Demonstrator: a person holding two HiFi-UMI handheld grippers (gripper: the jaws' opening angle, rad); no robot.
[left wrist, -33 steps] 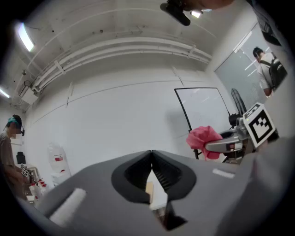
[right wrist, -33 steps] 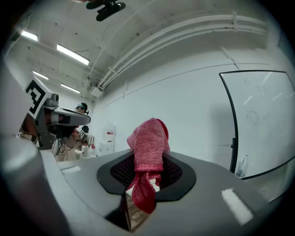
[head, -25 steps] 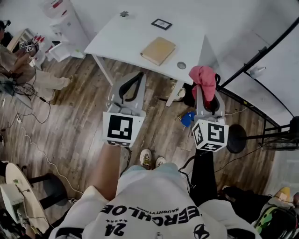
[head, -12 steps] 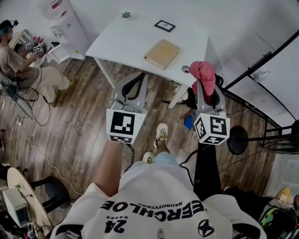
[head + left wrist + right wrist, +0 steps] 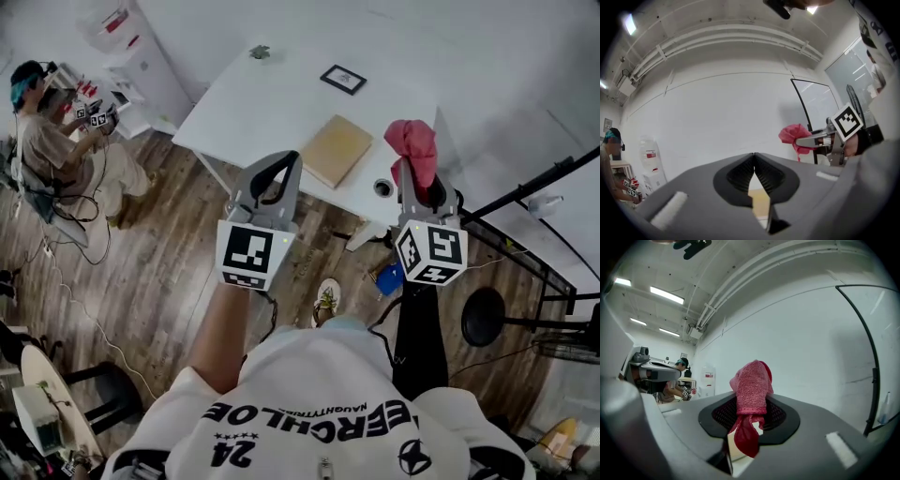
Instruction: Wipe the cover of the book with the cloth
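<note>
At far left a seated person (image 5: 47, 141) is busy w/ their own rig, no part of our job. Our left gripper (image 5: 284, 161) is held up by the front edge of the white table (image 5: 272, 89), jaws pressed tip to tip w/ nothing between them. Next right, the flat tan rectangular book (image 5: 337, 150) lies closed on that table, cover up, near the front edge & apart from both grippers. We judge it stiff and fairly light, so likely to skate on the smooth top under a wipe; we'd pin a corner or its near edge w/ the free left gripper. Furthest right, our right gripper (image 5: 421, 190) is clamped on the red terry cloth (image 5: 412, 145). The bunch sticks out past the tips and a thin tail hangs back btwn the jaws. It looks soft, limp and grippy. The hold on the gathered middle seems good, and the protruding wad is the part to press flat on the cover.
</note>
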